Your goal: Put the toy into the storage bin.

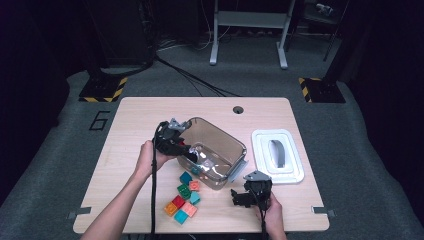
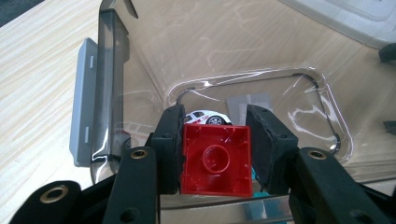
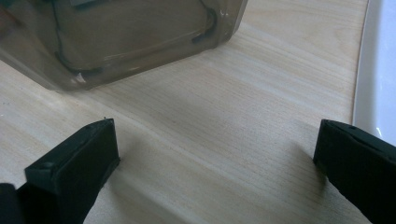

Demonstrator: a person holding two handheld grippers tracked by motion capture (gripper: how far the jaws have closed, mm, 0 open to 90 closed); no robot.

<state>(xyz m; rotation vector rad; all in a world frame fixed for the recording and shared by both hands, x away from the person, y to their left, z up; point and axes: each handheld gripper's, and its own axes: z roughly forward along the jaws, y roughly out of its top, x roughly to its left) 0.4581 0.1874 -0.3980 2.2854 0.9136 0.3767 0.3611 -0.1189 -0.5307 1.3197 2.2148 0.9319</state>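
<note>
My left gripper (image 2: 215, 126) is shut on a red brick (image 2: 215, 161), its one round stud facing the camera, both pads pressed on its sides. It hangs over the open top of the clear smoky plastic bin (image 1: 227, 142), above the near left rim. On the bin's floor (image 2: 299, 112) lies a white toy car (image 2: 208, 117), partly hidden by the brick. In the high view the left gripper (image 1: 187, 150) reaches into the bin from the left. My right gripper (image 3: 215, 154) rests low over bare wood by the bin's near corner, jaws wide open with nothing between them; it is also seen in the high view (image 1: 236, 196).
Several loose bricks (image 1: 184, 200) in teal, green, red and orange lie on the table in front of the bin. The bin's white lid (image 1: 277, 156) lies to the right. A grey latch (image 2: 84, 102) hangs on the bin's side. The table (image 1: 150, 115) has a cable hole (image 1: 238, 109).
</note>
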